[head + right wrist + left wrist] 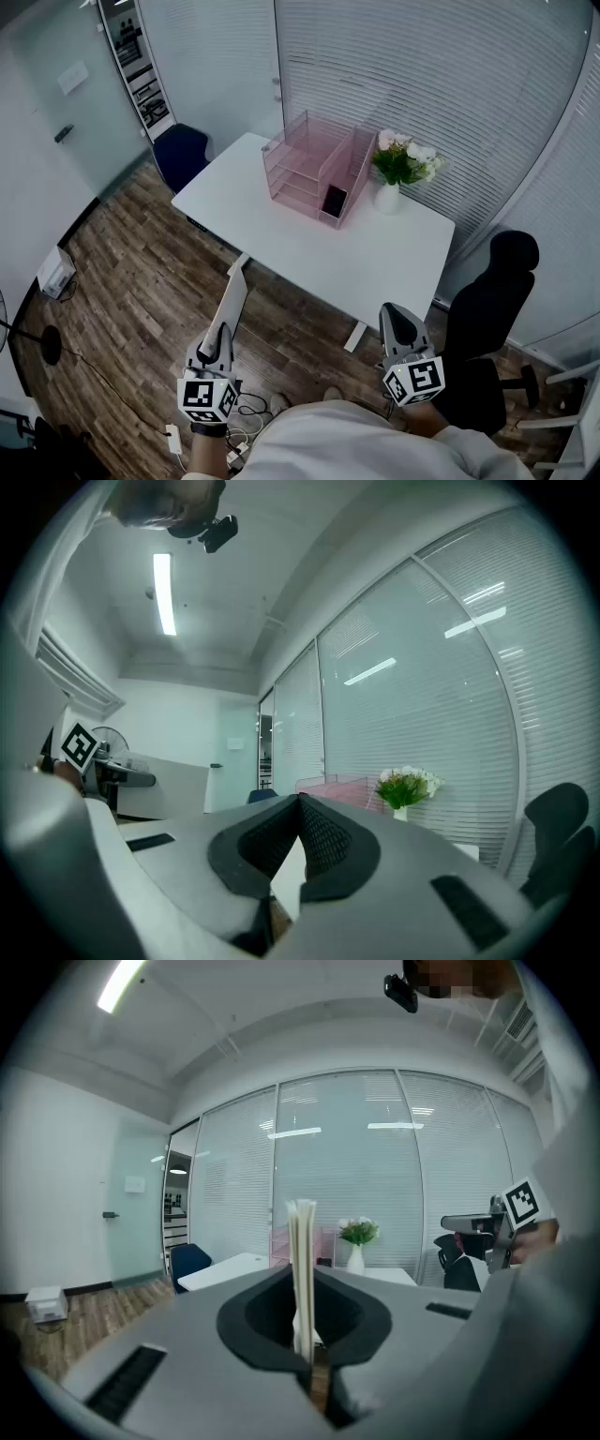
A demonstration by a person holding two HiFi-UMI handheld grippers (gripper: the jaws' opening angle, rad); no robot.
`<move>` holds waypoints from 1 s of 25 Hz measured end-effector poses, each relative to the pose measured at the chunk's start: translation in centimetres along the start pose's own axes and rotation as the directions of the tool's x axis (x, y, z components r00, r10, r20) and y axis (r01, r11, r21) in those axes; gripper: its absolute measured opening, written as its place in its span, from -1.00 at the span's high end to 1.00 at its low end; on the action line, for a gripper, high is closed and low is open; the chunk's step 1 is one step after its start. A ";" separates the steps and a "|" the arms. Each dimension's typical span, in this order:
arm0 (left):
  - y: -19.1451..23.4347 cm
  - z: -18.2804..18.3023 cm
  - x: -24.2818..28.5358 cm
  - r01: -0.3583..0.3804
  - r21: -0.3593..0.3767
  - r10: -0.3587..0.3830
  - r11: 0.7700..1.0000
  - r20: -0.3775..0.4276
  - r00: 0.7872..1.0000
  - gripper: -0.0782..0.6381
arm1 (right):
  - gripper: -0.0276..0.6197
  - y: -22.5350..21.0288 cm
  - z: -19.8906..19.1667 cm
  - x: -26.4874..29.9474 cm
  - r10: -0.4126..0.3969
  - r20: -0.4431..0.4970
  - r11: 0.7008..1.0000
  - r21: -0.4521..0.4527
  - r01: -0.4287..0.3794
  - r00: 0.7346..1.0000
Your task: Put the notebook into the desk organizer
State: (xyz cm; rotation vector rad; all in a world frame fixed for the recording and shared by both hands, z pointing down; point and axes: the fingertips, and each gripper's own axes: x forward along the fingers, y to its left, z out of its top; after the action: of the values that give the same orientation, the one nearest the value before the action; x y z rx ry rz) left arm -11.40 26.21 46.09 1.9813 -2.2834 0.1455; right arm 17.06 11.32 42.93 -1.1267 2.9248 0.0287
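My left gripper (225,333) is shut on a thin white notebook (232,298), held out over the wooden floor, well short of the table. In the left gripper view the notebook (302,1260) stands edge-on between the jaws of this gripper (306,1340). The pink see-through desk organizer (314,164) stands at the back of the white table (375,258), with a small dark object in its front slot. My right gripper (397,326) hovers near the table's near corner; in its own view the right gripper (299,803) has its tips together with nothing between them.
A white vase of flowers (403,167) stands right of the organizer. A black office chair (492,309) is close to my right gripper, and a blue chair (180,155) sits beyond the table's left end. Cables (246,411) lie on the floor by my feet.
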 end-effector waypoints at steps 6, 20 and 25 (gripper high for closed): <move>-0.5 -0.2 -0.3 -0.003 -0.006 0.003 1.000 -0.004 1.000 0.74 | 0.88 -0.1 -0.2 -0.3 0.009 -0.007 1.000 -0.001 -0.009 1.000; -2.5 -1.0 0.9 -0.029 -0.012 0.028 1.000 -0.026 0.999 0.74 | 0.88 -2.0 -2.3 -0.4 0.071 -0.041 0.997 0.030 -0.070 0.997; -4.1 -1.9 1.6 -0.040 -0.016 0.040 0.999 -0.034 0.999 0.74 | 0.88 -3.1 -4.0 0.3 0.106 -0.069 0.994 0.028 -0.104 0.992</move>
State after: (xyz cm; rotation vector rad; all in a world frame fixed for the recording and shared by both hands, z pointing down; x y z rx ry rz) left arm -7.53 24.36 48.20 1.9112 -2.2967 0.1622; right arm 18.90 8.74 46.93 -0.9893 3.0354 -0.0467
